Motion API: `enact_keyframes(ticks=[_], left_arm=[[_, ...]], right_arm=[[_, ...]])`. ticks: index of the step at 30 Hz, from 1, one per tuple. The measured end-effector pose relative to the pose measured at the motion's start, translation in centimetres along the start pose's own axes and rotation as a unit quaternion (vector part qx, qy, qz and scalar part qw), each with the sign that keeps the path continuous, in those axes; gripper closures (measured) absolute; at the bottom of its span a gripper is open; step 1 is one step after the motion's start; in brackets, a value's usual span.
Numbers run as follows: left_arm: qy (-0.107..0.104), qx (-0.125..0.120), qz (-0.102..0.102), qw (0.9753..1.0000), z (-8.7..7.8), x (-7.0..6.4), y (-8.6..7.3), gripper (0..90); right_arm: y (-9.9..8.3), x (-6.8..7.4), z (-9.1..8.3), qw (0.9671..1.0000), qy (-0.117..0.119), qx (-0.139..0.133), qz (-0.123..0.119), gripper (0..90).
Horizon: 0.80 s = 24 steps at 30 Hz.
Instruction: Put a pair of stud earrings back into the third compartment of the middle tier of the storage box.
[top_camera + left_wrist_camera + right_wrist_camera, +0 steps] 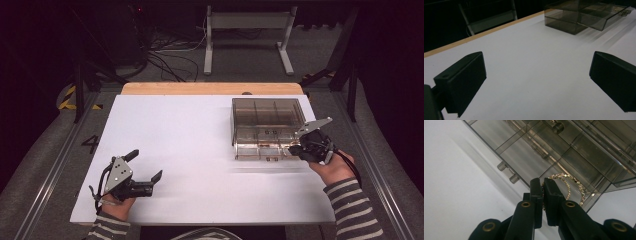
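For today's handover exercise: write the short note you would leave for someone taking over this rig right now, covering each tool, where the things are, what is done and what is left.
Left tool: open, holding nothing, resting over the white table at the near left corner.
Right tool: jaws shut on the gold bracelet, at the near right corner of the smoky clear organiser box.
Box: far right of the table, its lower drawer pulled out towards the person.
Done: drawer open, bracelet gripped over the drawer's corner compartment.
Left: probably either set the bracelet down or lift it clear, I cannot tell which; then likely close the drawer.
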<state>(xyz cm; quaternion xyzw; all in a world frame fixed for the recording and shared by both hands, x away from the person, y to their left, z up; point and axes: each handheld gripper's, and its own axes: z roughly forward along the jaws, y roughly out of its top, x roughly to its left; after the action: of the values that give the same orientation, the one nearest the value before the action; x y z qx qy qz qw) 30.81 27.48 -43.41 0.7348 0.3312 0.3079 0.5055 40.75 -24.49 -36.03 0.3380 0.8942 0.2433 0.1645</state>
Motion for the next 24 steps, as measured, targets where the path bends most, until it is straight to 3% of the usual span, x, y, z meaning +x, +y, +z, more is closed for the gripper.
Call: enact_keyframes(ticks=[24], left_arm=[[-0.001,0.001,0.002,1.0,0.0,0.0,0.0,1.6]], right_arm=[[0.9,-1.7,1.6,0.9994,-0.002,0.032,0.013,85.9]])
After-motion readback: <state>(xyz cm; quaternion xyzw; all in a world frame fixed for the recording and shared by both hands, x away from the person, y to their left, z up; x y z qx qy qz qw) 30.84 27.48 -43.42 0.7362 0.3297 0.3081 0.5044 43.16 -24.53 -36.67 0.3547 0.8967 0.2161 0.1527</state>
